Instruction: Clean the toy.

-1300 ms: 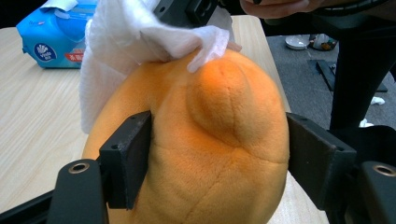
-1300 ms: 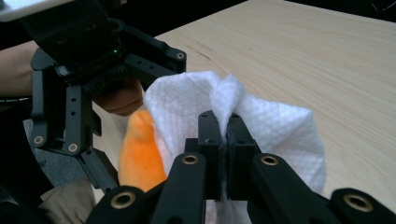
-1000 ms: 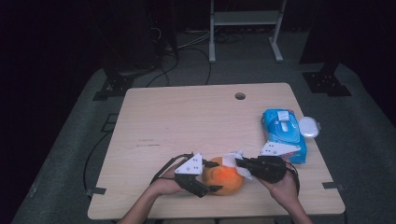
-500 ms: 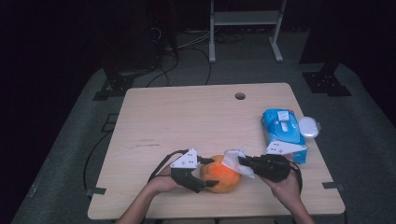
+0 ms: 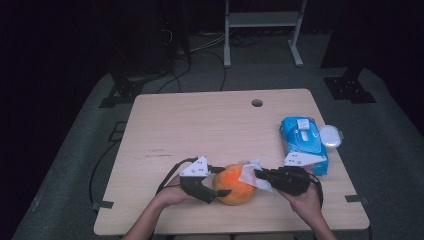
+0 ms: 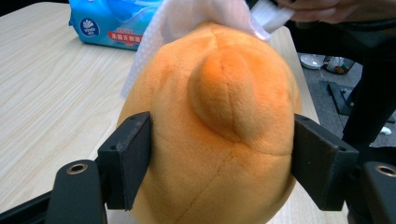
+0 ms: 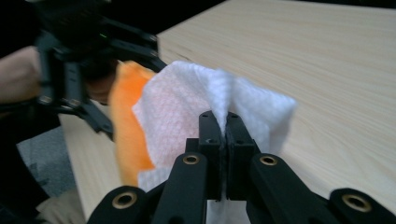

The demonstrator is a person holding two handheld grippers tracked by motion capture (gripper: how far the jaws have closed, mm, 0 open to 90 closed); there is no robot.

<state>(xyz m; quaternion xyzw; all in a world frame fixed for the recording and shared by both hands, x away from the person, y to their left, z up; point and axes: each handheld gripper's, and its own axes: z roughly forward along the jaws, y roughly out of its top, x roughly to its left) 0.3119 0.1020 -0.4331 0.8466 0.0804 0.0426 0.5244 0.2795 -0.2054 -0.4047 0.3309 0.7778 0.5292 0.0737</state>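
Two grippers work one orange plush toy (image 5: pixel 234 184) near the front edge of the bench (image 5: pixel 210 125). The left gripper (image 5: pixel 220 181) has its fingers (image 6: pixel 127 163) pressed into the toy's flanks — one on each side, clamped on the soft body. In the left gripper view the toy's rounded nub faces that camera, with the body running away from it towards the wet-wipe pack (image 5: pixel 303 144). From the high view its long axis lies roughly left to right across the bench. The right gripper (image 5: pixel 260 175) comes in from the toy's far side, fingers (image 7: pixel 211 135) pinched tight on a white wipe (image 7: pixel 187 112) — the cloth lies against the toy's top. The blue pack sits beyond the toy, well apart.
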